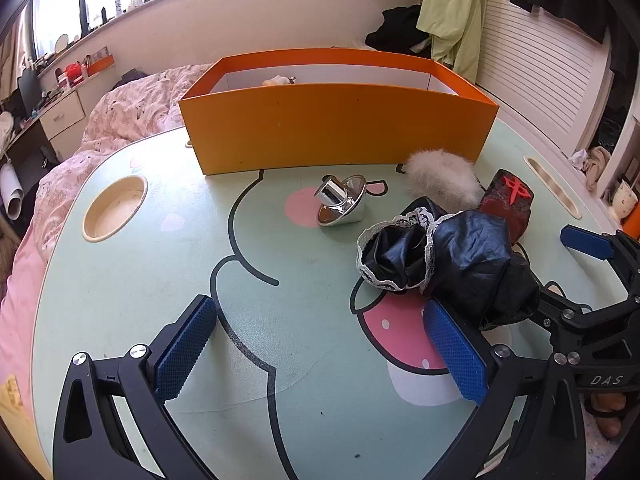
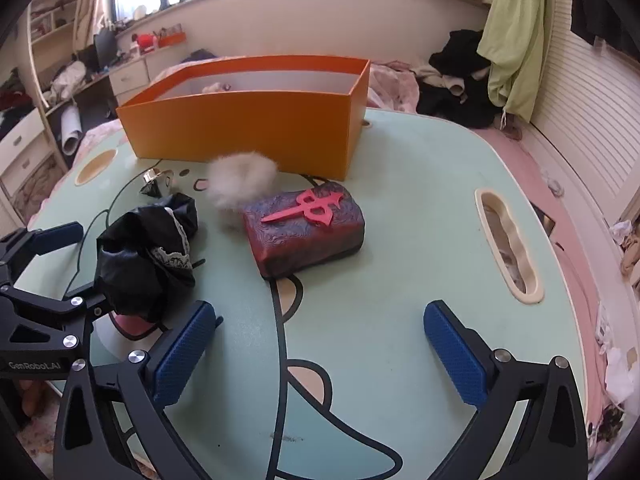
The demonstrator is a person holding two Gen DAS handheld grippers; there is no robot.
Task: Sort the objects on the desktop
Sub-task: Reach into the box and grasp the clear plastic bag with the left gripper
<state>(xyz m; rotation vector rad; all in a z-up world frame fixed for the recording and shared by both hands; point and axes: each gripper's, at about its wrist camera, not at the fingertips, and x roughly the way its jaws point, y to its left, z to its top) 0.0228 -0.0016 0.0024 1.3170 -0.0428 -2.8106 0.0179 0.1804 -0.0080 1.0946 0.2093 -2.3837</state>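
An orange box [image 1: 336, 128] stands at the back of the green table [image 1: 160, 264]; a pale object lies inside it. In front of it lie a shiny metal object [image 1: 342, 200], a white fluffy puff [image 1: 440, 178], a black lace-trimmed cloth [image 1: 448, 260] and a dark red box with a red emblem [image 1: 508, 204]. My left gripper [image 1: 320, 344] is open and empty, its right finger next to the cloth. My right gripper [image 2: 320, 348] is open and empty, in front of the red box [image 2: 304, 228]. The cloth [image 2: 148, 252] and puff [image 2: 240, 182] lie to its left.
The table has a round recess [image 1: 114, 212] at left and a slot [image 2: 508, 244] at right. A bed with a pink quilt [image 1: 120, 116] lies behind the table. Clothes hang at the back right [image 2: 516, 40]. The orange box also shows in the right wrist view [image 2: 248, 132].
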